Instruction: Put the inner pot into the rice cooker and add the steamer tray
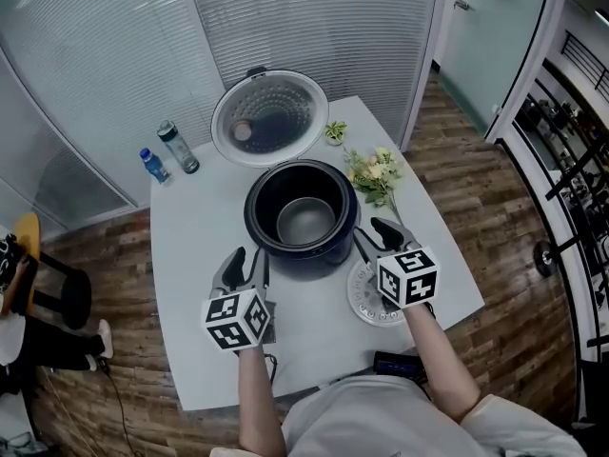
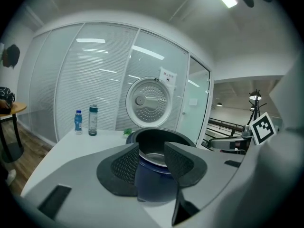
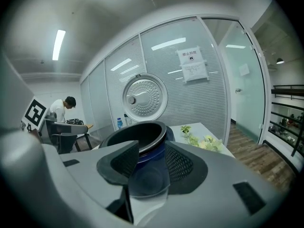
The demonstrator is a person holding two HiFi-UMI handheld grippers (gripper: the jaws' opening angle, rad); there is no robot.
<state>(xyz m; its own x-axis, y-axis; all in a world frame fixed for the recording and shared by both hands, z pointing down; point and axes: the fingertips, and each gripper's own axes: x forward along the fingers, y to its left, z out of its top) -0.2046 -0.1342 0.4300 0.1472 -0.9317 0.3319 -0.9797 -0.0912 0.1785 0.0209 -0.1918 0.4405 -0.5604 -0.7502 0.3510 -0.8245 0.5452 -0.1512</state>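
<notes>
My left gripper [image 2: 151, 163] has its jaws apart with nothing between the pads, and my right gripper [image 3: 151, 161] is the same (only the cooker's dark blue wall shows through the gaps). Both hang near the rice cooker [image 1: 314, 260], one at each side, not touching it. The inner pot [image 1: 306, 222] sits inside the cooker, whose lid [image 1: 269, 117] stands open. The steamer tray [image 1: 366, 305] lies on the table [image 1: 200, 246] under my right gripper, just beside the cooker

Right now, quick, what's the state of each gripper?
Left gripper: open, holding nothing.
Right gripper: open, holding nothing.
</notes>
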